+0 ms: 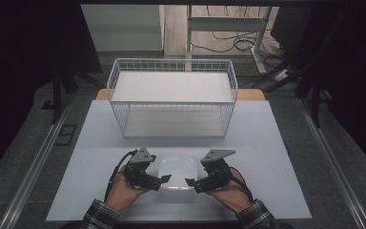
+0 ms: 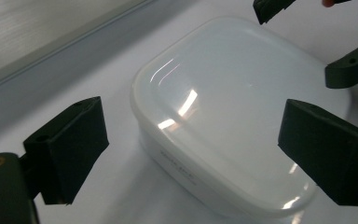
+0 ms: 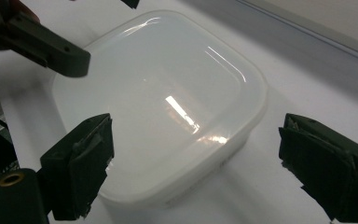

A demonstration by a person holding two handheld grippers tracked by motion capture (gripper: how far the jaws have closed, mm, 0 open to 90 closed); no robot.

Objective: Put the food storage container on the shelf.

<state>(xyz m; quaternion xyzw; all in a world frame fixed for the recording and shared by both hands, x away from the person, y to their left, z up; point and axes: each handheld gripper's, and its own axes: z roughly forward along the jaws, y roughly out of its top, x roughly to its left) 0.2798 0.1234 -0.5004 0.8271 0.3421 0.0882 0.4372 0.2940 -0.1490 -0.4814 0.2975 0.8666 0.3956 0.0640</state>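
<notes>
Container [image 1: 176, 171] lidded, contents hidden — left gripper [image 1: 164, 180] and right gripper [image 1: 191, 182] flank it, jaws spread.

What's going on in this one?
A person at a white table holds a two-jaw gripper in each hand, one on either side of a lidded, milky-white plastic container lying near the front edge. Both the left gripper and the right gripper have their jaws open and point at the container; neither has closed on it. Farther back stands an empty white wire basket.
</notes>
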